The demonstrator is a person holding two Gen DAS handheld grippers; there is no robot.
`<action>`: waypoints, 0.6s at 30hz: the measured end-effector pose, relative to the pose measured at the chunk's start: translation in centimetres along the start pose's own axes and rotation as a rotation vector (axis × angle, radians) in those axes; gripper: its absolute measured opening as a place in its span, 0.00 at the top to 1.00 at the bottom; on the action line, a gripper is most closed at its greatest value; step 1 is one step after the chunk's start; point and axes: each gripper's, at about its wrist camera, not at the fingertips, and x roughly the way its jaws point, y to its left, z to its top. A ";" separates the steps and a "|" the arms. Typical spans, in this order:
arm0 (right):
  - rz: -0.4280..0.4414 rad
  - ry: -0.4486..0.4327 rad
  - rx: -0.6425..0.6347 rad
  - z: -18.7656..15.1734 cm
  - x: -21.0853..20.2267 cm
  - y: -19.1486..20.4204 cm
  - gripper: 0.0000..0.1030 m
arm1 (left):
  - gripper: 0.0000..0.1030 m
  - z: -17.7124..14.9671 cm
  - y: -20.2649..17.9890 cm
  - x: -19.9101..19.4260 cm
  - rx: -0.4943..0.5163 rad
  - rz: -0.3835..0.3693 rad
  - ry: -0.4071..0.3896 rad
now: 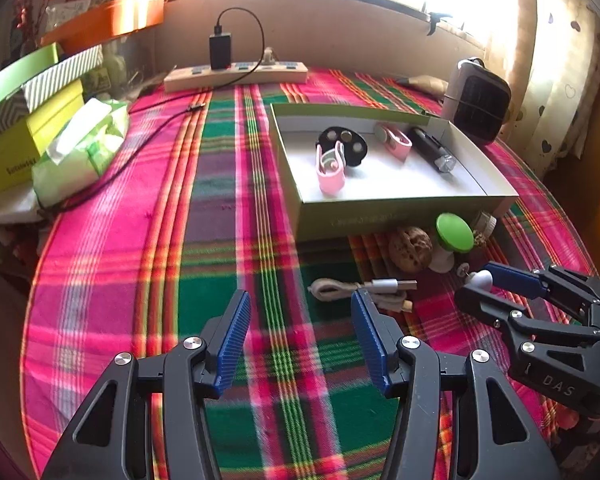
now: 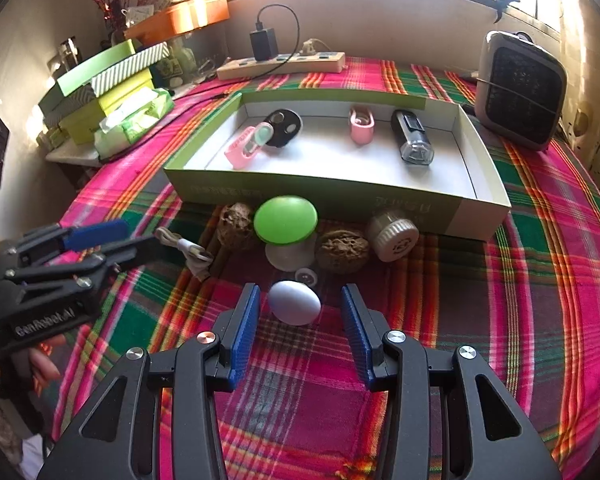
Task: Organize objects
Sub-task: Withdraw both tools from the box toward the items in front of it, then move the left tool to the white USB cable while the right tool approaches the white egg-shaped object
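We hold our right gripper [image 2: 300,312] low over the plaid-covered surface [image 2: 500,300] with its jaws spread wide, and the white egg-shaped object [image 2: 295,302] lies on the cloth between the blue pads [image 2: 244,332], nearer the left one; we cannot tell whether it touches that pad. Just beyond the egg, toward 12 o'clock, sit a small white wheel-like piece [image 2: 306,277], the green-capped mushroom-shaped object [image 2: 286,220] and a walnut [image 2: 342,250], with a second walnut [image 2: 234,226] at 11 o'clock and a ribbed white cap [image 2: 392,236] at 1 o'clock. All of these rest close against the front wall of the open green box [image 2: 320,196], which already holds two pink clips [image 2: 244,148], a black disc [image 2: 284,122] and a dark flashlight [image 2: 412,136]. Our left gripper [image 1: 300,308] hangs over bare cloth with its jaws released and holding nothing; a coiled white USB cable [image 1: 364,290] lies just past its right pad at 1 o'clock. From that side the right gripper appears at 3 o'clock with the egg [image 1: 480,280] at its tips. A power strip [image 1: 236,74] lies at the far edge, and a small grey heater [image 2: 520,88] stands at 2 o'clock.
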 end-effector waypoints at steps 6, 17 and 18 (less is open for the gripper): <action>-0.020 -0.006 0.002 0.0 -0.1 -0.3 0.58 | 0.50 1.0 0.2 0.4 0.026 -0.049 -0.012; -0.027 -0.013 -0.014 -0.1 -0.4 0.0 0.75 | 0.50 2.0 0.5 1.9 0.063 -0.024 0.015; -0.027 -0.015 -0.014 -0.1 -0.4 0.0 0.75 | 0.50 1.9 0.7 1.9 0.061 -0.023 0.013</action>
